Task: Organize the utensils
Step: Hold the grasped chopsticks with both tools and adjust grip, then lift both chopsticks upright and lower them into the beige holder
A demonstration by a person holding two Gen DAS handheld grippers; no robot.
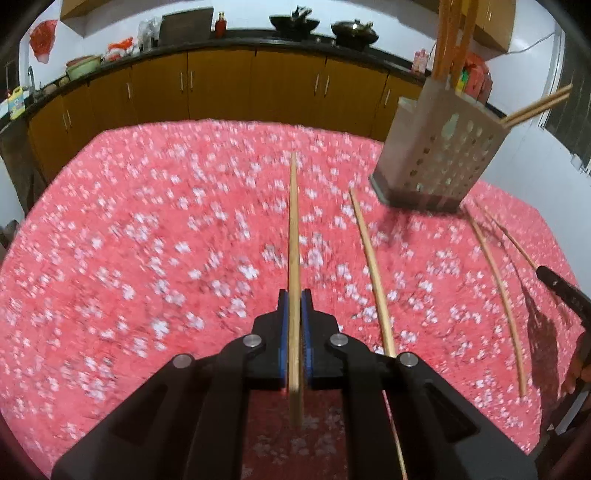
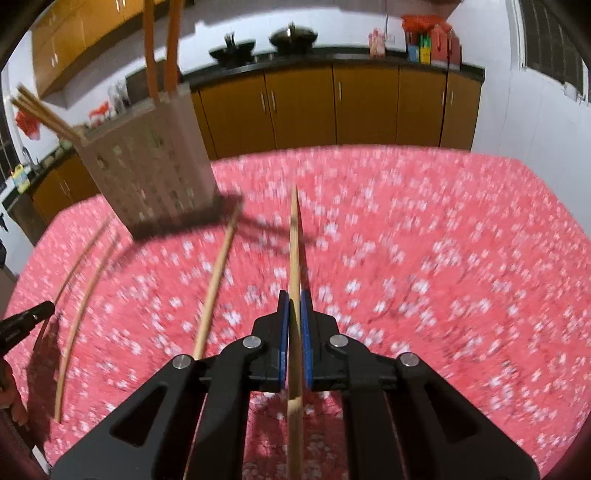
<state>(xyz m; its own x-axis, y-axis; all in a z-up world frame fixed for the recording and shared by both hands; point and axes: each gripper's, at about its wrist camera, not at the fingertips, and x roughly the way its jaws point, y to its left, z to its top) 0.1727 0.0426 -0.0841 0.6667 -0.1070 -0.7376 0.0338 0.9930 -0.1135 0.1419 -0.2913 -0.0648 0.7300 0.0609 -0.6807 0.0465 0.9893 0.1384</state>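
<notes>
tablecloth [image 1: 147, 221]: pink, white blossoms, seemingly | chopsticks [image 1: 293, 236]: tan | holder [image 1: 439, 155]: beige

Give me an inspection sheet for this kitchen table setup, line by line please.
Surface: red floral tablecloth.
Job's things: perforated utensil holder upright, already holding chopsticks; three loose chopsticks lying on the cloth.
Clutter: nothing seen on the table.
Grippers: left gripper shut on a chopstick; right gripper shut on another chopstick.
Cables: nothing seen.
Surroundings: yellow-brown cabinets, dark counter with two woks, bottles and bags.
</notes>
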